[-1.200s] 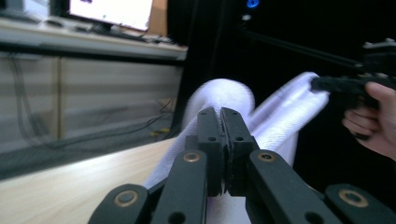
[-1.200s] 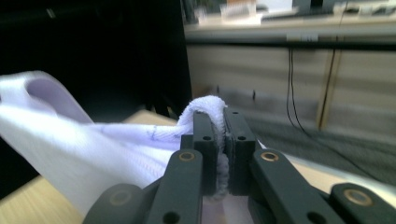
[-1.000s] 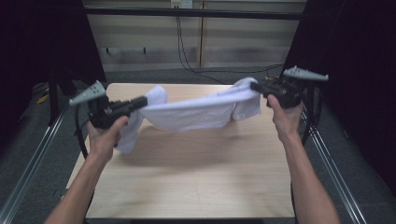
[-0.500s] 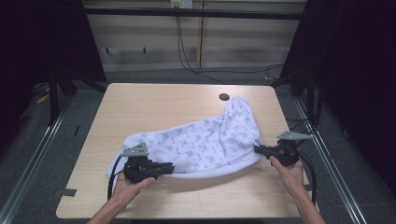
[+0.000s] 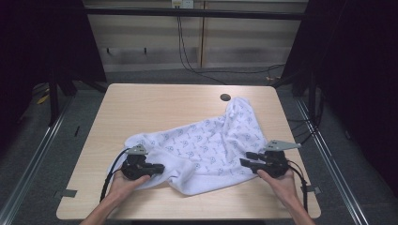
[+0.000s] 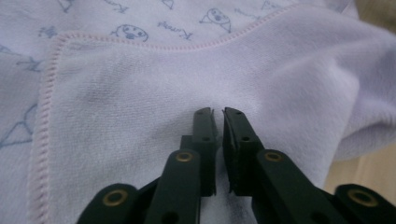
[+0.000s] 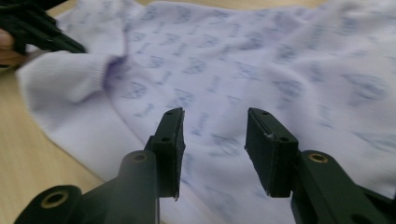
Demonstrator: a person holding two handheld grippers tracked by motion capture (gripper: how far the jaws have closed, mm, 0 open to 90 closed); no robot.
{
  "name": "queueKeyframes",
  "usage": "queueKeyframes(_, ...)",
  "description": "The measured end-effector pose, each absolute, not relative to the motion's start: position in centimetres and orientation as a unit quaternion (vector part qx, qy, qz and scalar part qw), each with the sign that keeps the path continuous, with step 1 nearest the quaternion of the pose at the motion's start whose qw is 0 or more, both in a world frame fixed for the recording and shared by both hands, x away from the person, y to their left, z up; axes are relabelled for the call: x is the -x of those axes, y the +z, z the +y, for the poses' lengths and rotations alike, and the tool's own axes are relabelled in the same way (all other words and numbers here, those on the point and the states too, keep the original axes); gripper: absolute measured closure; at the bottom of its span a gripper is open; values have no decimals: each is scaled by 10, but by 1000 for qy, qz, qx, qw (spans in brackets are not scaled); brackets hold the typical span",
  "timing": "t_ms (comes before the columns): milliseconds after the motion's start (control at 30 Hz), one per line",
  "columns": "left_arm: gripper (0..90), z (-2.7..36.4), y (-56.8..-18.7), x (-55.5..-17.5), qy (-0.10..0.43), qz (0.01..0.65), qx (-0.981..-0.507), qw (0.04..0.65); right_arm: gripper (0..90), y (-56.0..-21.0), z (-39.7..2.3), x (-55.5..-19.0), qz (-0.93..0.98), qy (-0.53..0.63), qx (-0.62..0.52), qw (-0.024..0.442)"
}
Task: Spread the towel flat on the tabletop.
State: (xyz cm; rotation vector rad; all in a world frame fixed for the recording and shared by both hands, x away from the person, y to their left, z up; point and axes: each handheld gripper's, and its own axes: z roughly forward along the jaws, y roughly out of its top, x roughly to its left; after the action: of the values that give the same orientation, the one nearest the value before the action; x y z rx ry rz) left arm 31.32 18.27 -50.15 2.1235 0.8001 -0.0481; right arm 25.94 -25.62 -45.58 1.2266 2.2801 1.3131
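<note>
A white cloth with a small blue print [image 5: 206, 140] lies spread and rumpled on the wooden table [image 5: 155, 103], one corner reaching toward the far right. My left gripper [image 5: 159, 168] rests low at the cloth's near left edge. Its jaws [image 6: 217, 112] have just been closing and stand almost together, only a thin slit left, above a folded hem of the cloth [image 6: 140, 93]; I see nothing pinched. My right gripper [image 5: 244, 158] sits at the near right edge. Its jaws [image 7: 214, 114] have just been opening and stand wide apart over the cloth [image 7: 280, 60], gripping nothing.
A dark round hole [image 5: 225, 97] sits near the table's far edge, just beyond the cloth's corner. In the right gripper view the left gripper [image 7: 37, 32] and its hand lie across the cloth. Bare wood lies left and behind the cloth. Cables hang behind the table.
Both hands came down and toward the near edge. The cloth, held stretched in the air between the grippers a second ago, now lies on the table. The right jaws have opened.
</note>
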Motion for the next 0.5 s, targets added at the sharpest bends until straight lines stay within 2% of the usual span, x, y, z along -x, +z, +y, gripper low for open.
queueKeyframes(33, 876, 183, -502, -313, -19, 320, -848, 422, 578, -456, -256, -259, 780, 449, -420, 119)
queueKeyframes(67, 900, 181, -501, -313, -13, 319, -851, 417, 577, -457, -238, -263, 790, 453, -401, 102)
queueKeyframes(167, 900, 176, -501, -308, -10, 313, -856, 411, 573, -457, -217, -267, 798, 456, -384, 90)
queueKeyframes(333, 900, 154, -500, -291, -23, 295, -862, 411, 545, -463, -160, -281, 813, 463, -350, 51)
queueKeyframes(500, 884, 139, -497, -286, -40, 286, -866, 408, 526, -475, -131, -282, 831, 448, -328, 27)
